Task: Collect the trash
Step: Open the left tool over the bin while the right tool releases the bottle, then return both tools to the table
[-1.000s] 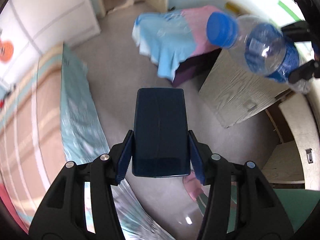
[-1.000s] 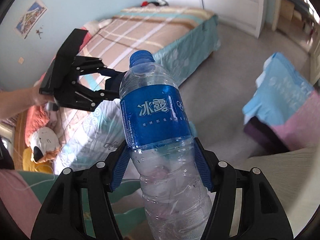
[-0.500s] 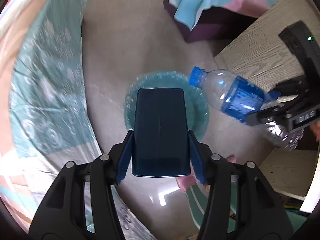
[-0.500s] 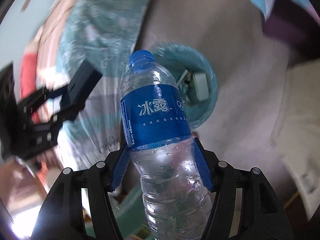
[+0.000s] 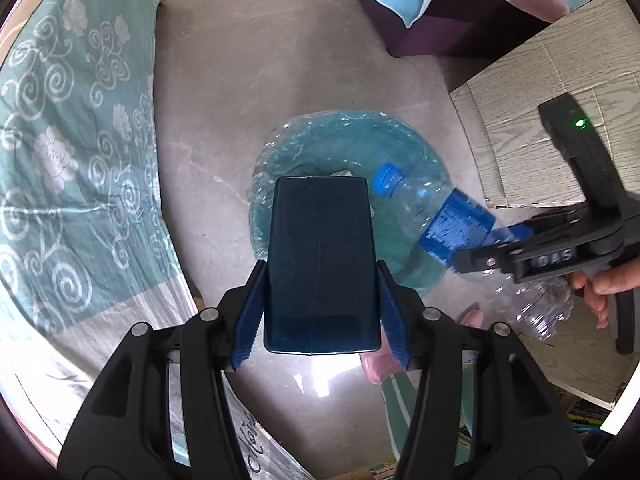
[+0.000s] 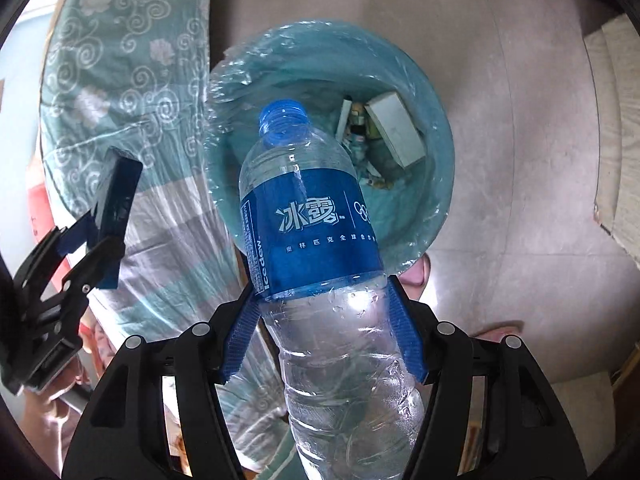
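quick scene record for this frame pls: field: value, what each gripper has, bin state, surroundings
left gripper: jaws shut on dark blue box, above the bin
right gripper: jaws shut on water bottle, cap end toward the bin
bin: teal, clear liner, on the floor, already holds a small carton and scraps
beside bin: bed with teal patterned cover; wood-grain furniture

A grey, faintly veined floor [image 5: 224, 92] carries a round teal bin [image 6: 436, 184] lined with a clear bag; small boxes and scraps lie in its bottom. A bed with a teal floral cover [image 5: 76, 128] stands just beside the bin. A dark purple block [image 5: 424, 36], perhaps a stool, draped in blue-and-pink cloth, stands farther off.
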